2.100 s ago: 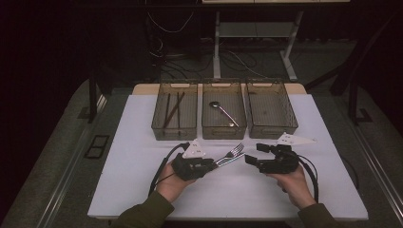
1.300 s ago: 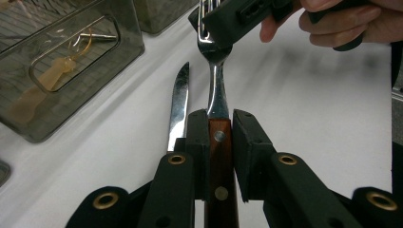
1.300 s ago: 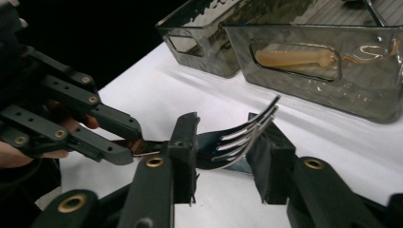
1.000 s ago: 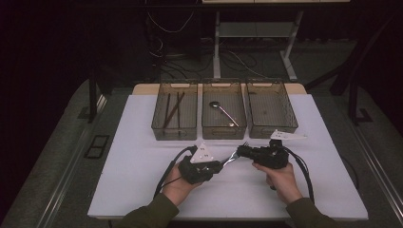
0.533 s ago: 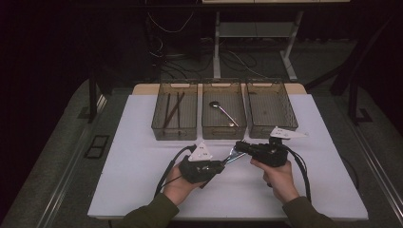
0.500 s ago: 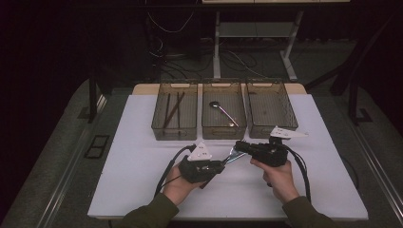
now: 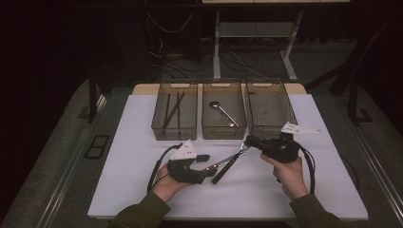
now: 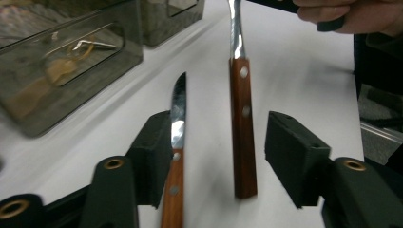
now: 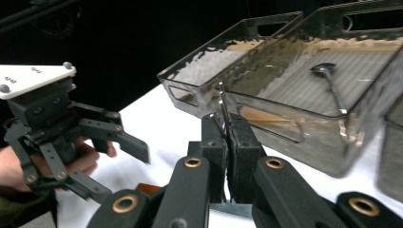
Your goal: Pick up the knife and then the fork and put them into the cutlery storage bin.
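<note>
- Opening my left gripper (image 7: 205, 166), I let go of the fork (image 8: 242, 123).
- My right gripper (image 9: 227, 142) held it tight, ready for a tray (image 7: 271, 107).

You have three smoky bins on the white table (image 7: 133, 142): chopsticks (image 7: 172, 108) in the left bin (image 7: 175, 131), a spoon (image 7: 223, 113) in the middle bin (image 7: 223, 132)

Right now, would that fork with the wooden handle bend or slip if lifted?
Probably stiff: the fork looks straight though the right gripper pinches just its metal end. It might pivot or slip, since the metal looks smooth and the long handle sticks out.
</note>
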Available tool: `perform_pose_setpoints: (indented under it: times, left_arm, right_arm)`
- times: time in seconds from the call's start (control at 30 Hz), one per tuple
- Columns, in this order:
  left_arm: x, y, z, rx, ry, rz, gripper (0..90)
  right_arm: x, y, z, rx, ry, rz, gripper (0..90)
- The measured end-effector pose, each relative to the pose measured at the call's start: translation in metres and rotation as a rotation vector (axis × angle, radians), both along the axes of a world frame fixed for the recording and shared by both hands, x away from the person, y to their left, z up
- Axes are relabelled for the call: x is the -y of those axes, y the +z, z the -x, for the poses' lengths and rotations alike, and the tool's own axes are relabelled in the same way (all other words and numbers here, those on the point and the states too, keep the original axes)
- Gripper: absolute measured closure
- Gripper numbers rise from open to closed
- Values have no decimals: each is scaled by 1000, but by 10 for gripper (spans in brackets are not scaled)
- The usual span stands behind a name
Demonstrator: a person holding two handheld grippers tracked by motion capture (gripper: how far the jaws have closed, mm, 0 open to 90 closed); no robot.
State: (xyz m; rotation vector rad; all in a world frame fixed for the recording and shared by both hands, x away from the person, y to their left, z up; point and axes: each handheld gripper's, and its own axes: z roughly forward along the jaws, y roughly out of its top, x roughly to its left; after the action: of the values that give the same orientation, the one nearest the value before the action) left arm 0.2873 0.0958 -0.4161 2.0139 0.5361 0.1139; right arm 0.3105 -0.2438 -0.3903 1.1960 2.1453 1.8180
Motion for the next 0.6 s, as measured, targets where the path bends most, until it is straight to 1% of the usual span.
perform_pose_setpoints:
  times: [0.1, 0.2, 0.37, 0.43, 0.5, 0.57, 0.6]
  left_arm:
    - [-14, -3, 1, -4, 17, 2, 363]
    - [-25, -6, 4, -6, 26, 11, 314]
    - [-37, -13, 11, -3, 26, -11, 228]
    - [-42, -16, 12, 0, 27, -17, 185]
    - [-46, -19, 13, 6, 38, -6, 137]
    - [-50, -20, 14, 24, 49, -9, 119]
    - [-52, -20, 15, 25, 52, -10, 95]
  right_arm:
    - [6, 2, -1, -8, -14, 5, 870]
    - [13, 4, -2, -4, -30, 8, 870]
    - [24, 8, -3, 0, -61, 8, 871]
    - [27, 9, -3, 7, -72, 13, 871]
    - [31, 10, -3, 7, -85, 13, 870]
    - [34, 11, -3, 7, -93, 8, 871]
    - [36, 11, -3, 10, -97, 8, 871]
